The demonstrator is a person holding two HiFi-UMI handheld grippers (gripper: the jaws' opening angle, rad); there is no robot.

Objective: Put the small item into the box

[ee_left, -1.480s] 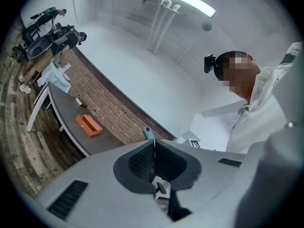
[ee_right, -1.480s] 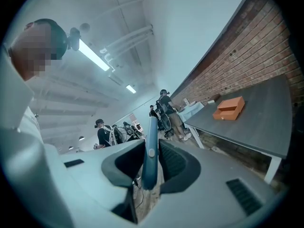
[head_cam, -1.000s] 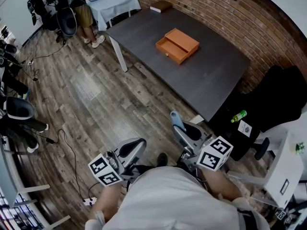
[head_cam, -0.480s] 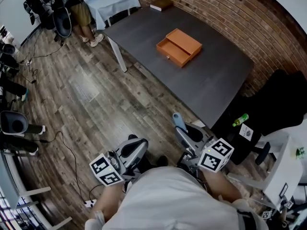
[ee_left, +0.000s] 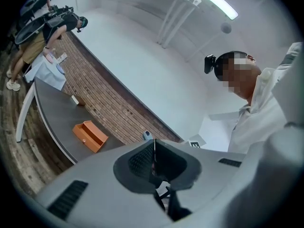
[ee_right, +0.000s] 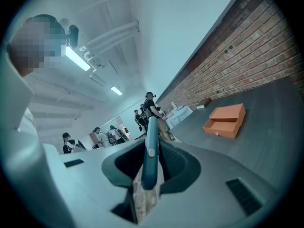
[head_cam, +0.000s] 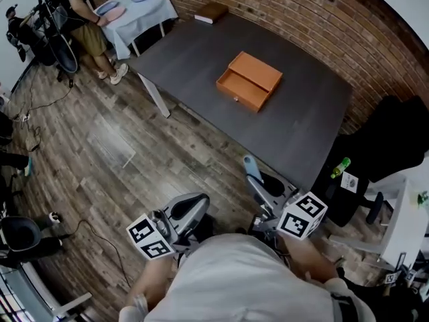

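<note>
An orange box [head_cam: 249, 80] with its drawer pulled out sits in the middle of a dark grey table [head_cam: 295, 126]; it also shows in the left gripper view [ee_left: 89, 136] and the right gripper view [ee_right: 225, 121]. My right gripper [head_cam: 263, 185] is shut on a slim blue item [head_cam: 251, 170] that sticks out past its jaws [ee_right: 151, 146]. My left gripper [head_cam: 196, 201] is shut with nothing between its pads [ee_left: 153, 148]. Both grippers hang over the wooden floor, well short of the table's near edge.
A brown book [head_cam: 211, 12] lies at the table's far corner. Beyond it stand a small cloth-covered table [head_cam: 134, 9] with plates and a person [head_cam: 84, 12]. A black chair [head_cam: 389, 146] and a green bottle [head_cam: 340, 165] are at the right. A brick wall backs the table.
The table and box have drawn a little nearer in the head view, and the people at the back have slid left. Both grippers keep their place in front of the body.
</note>
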